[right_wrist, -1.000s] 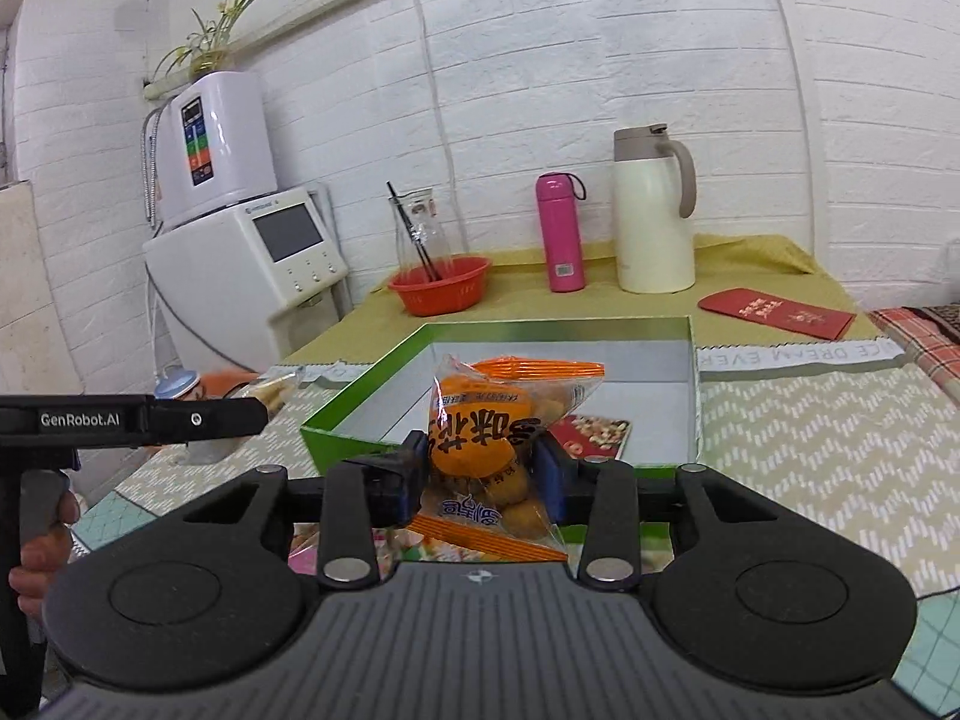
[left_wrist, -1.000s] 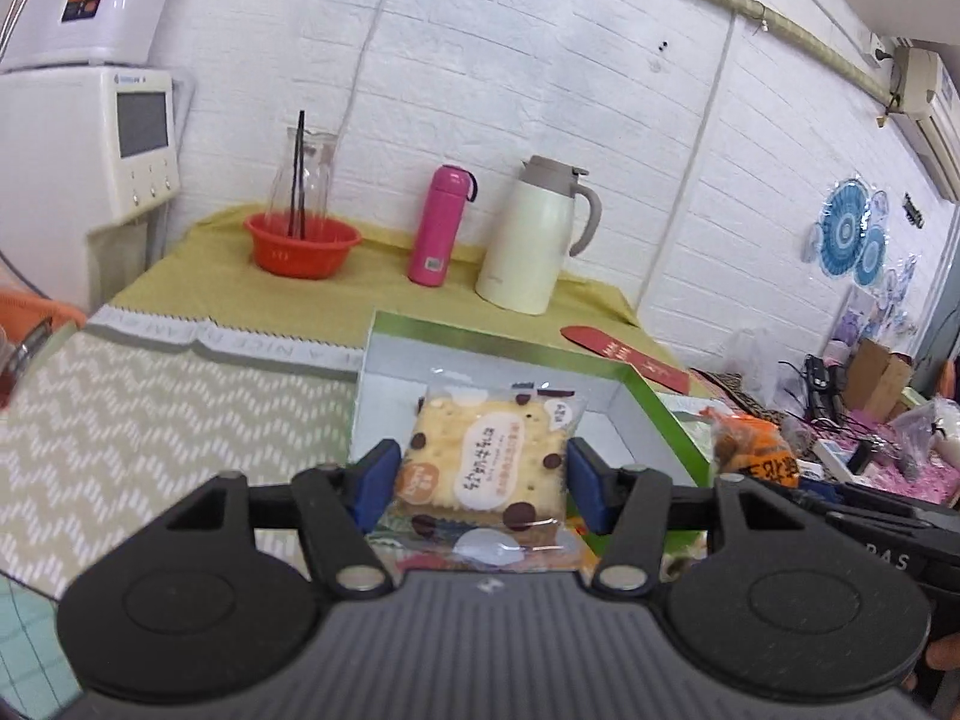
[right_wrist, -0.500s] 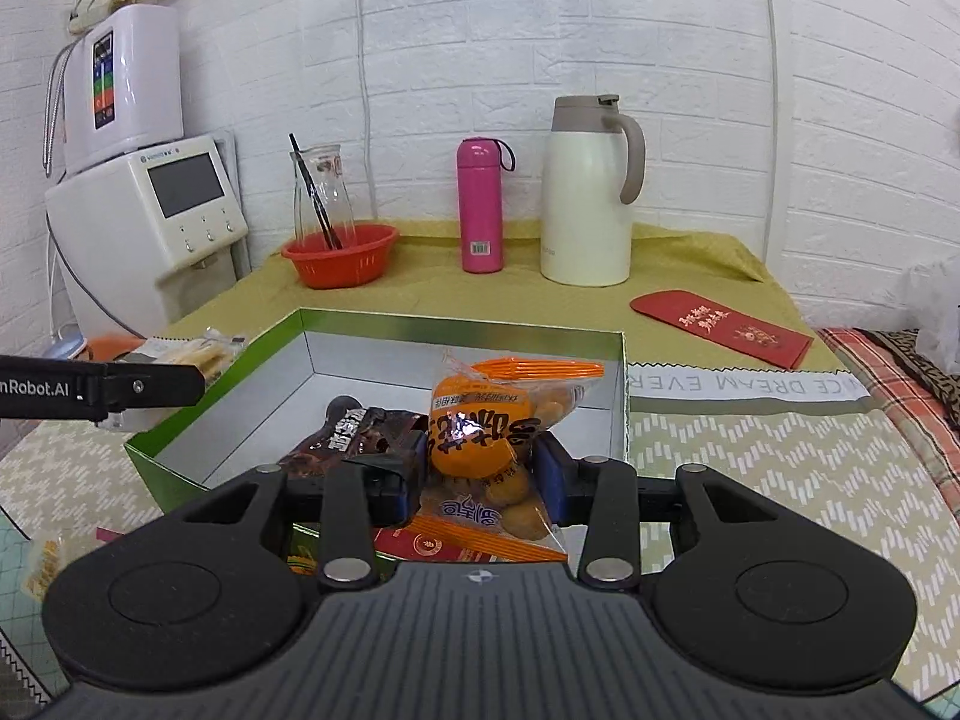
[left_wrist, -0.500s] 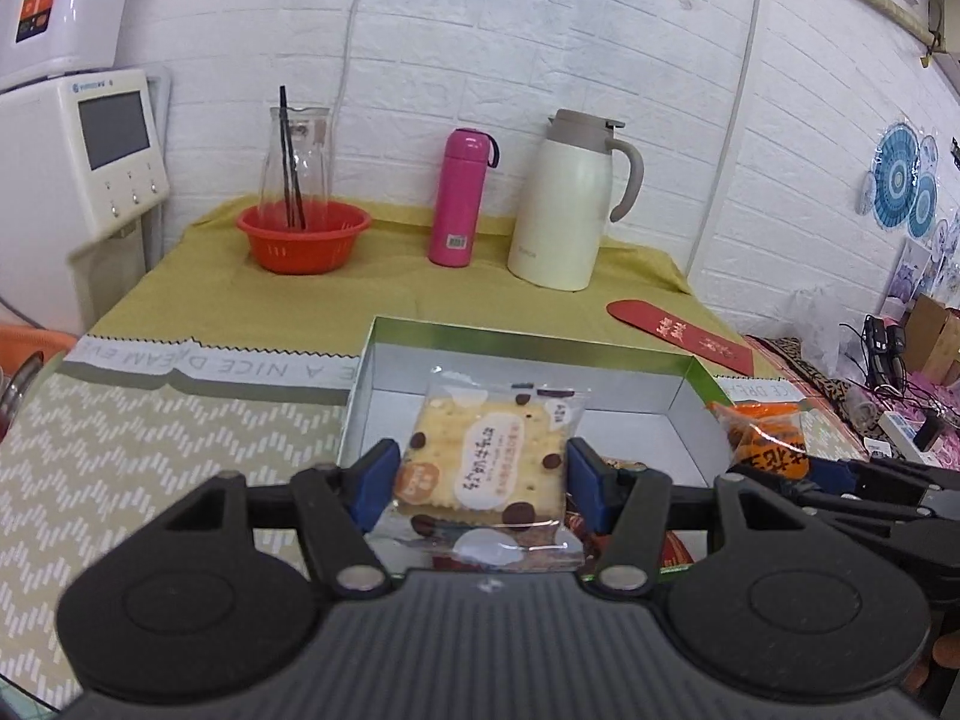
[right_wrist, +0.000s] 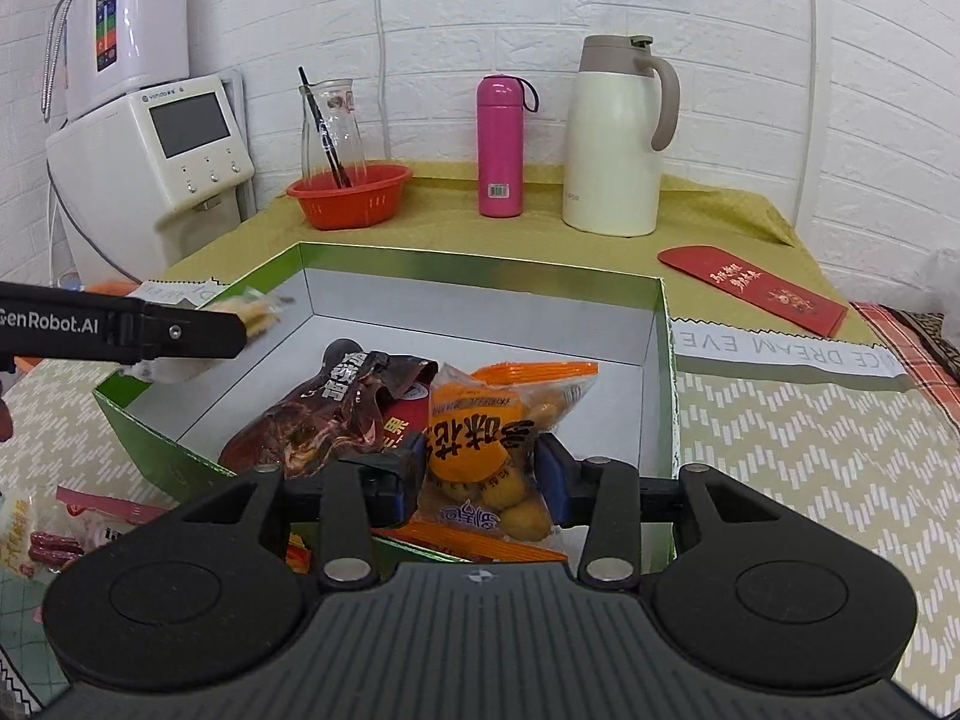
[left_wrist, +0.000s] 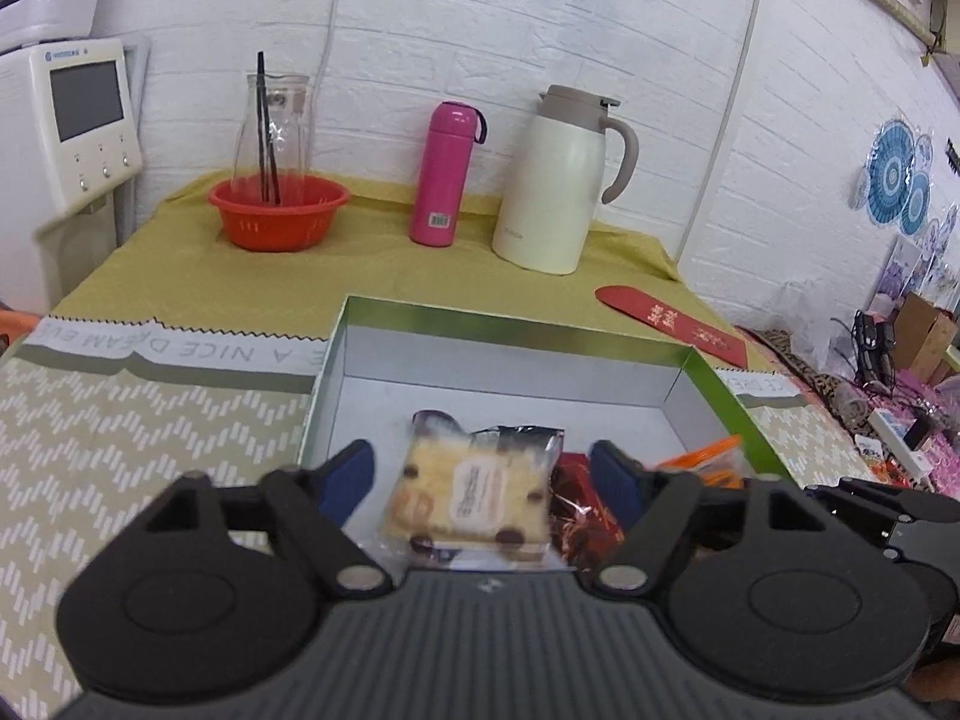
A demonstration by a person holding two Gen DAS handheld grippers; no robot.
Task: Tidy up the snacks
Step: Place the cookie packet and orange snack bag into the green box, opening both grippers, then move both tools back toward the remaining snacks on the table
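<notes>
A green box (left_wrist: 522, 327) with a white inside stands on the table; it also shows in the right wrist view (right_wrist: 480, 267). My left gripper (left_wrist: 483, 474) is open over the box's near left part. A pale cookie packet (left_wrist: 474, 495) hangs blurred between its spread fingers, touching neither pad. My right gripper (right_wrist: 483, 471) is shut on an orange snack bag (right_wrist: 492, 438) at the box's near edge. A dark brown snack bag (right_wrist: 327, 414) and a red packet (left_wrist: 579, 507) lie in the box.
A red basket (left_wrist: 279, 213) with a glass carafe, a pink bottle (left_wrist: 444, 174) and a white thermos jug (left_wrist: 558, 180) stand behind the box. A red envelope (left_wrist: 672, 318) lies at back right. Loose snack packets (right_wrist: 54, 534) lie left of the box.
My left gripper has opened and the cookie packet is dropping from it into the box. Both grippers have moved forward over the box; the right still holds the orange bag.
</notes>
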